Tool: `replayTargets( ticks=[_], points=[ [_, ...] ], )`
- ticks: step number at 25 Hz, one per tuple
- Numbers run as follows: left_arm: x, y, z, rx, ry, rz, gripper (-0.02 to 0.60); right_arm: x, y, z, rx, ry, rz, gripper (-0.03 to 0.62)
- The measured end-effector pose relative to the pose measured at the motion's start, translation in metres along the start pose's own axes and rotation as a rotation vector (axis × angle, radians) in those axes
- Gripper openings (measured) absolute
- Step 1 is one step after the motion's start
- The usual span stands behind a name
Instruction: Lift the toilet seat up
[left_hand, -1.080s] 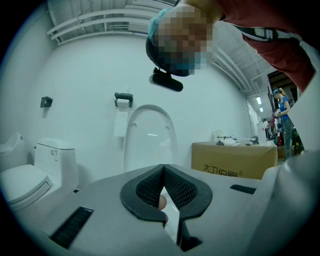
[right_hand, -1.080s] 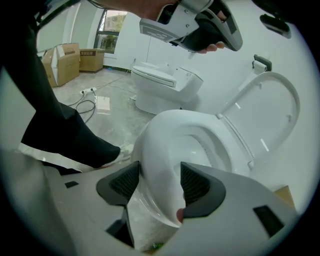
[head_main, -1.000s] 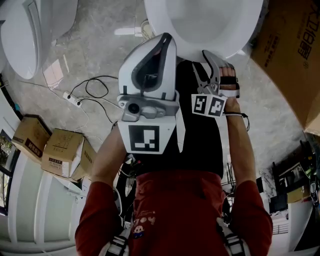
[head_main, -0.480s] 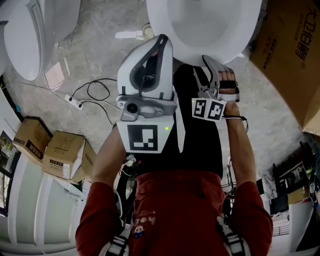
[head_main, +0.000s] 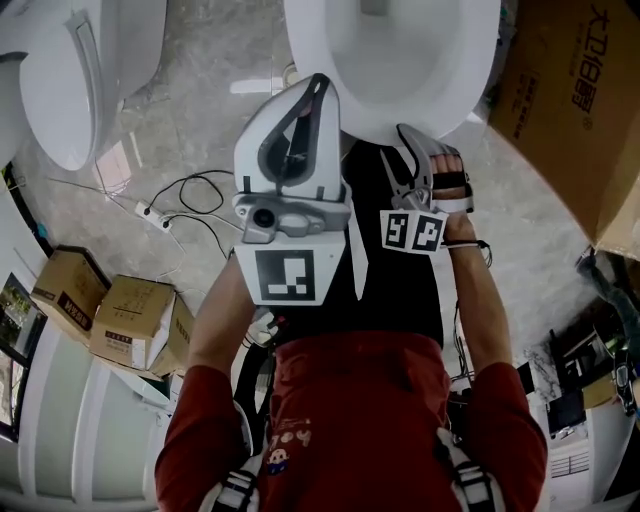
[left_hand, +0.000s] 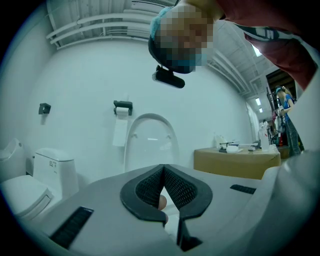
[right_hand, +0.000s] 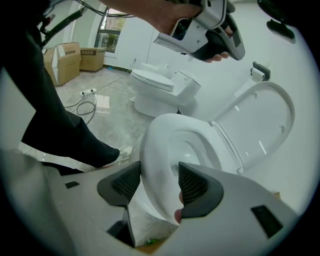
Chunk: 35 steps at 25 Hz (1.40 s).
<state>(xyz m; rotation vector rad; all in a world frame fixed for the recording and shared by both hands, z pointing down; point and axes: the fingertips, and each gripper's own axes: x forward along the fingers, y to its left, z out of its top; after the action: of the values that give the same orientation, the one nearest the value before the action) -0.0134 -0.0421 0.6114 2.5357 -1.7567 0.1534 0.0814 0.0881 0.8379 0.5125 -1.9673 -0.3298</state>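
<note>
Over the last second the right gripper (right_hand: 159, 185) has eased in at the front of the toilet seat (right_hand: 155, 150). The seat's front rim now sits clamped between its pads, so the lift looks ready to begin. The left gripper (left_hand: 164, 172), jaws together and empty, hangs above the seat.

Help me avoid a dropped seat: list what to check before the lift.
1. Front rim of the toilet seat between the right gripper's jaws: ok.
2. Both pads against the rim: ok, as far as it shows.
3. Lid already upright, out of the seat's path: ok.
4. Left gripper shut, empty, held clear of the seat: ok.
5. Hinge moves freely: cannot tell.
</note>
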Motion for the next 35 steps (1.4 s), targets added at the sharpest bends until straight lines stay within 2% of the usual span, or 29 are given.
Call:
replayTargets(
  ticks=[24,35],
  points=[
    [0.001,-0.001,0.103,0.010,-0.053,0.004,0.009,-0.078,-0.069,0.047,-0.009,-0.045,-0.078,0.236],
    [0.005,0.008,0.141,-0.020,-0.067,0.036,0.009,-0.102,-0.099,0.065,-0.016,-0.053,-0.098,0.236]
  ],
)
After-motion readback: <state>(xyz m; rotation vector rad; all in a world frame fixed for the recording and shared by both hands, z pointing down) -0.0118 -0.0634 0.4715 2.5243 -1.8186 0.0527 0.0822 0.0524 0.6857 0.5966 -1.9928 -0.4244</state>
